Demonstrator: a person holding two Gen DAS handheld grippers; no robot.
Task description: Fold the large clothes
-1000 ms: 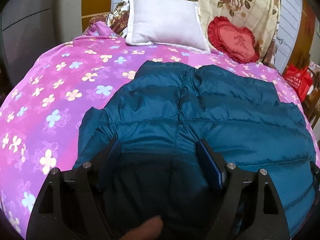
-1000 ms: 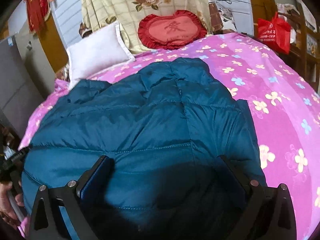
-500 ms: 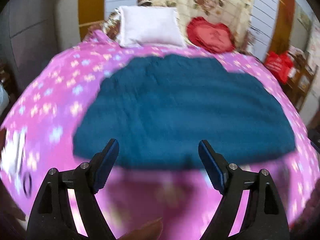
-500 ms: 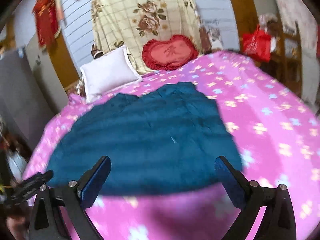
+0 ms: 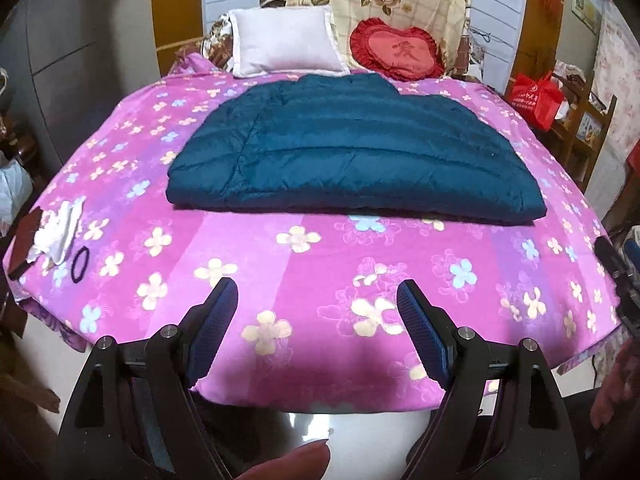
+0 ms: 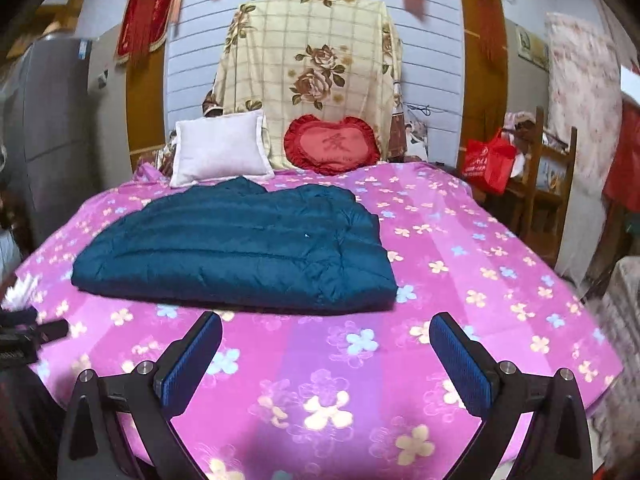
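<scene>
Your left gripper (image 5: 318,300) hangs empty, tongs apart, near a hair tie (image 5: 80,264) only this view catches, the folded teal jacket (image 5: 352,160) lying mid-bed, while your right gripper (image 6: 326,338), likewise apart, alone shows red wall hangings (image 6: 148,16).

Readable marks: one character, one faint print.
I read one Chinese character stitched on the red heart cushion (image 5: 398,53); the red bag (image 5: 535,98) carries white print, too small for me to make out.
</scene>
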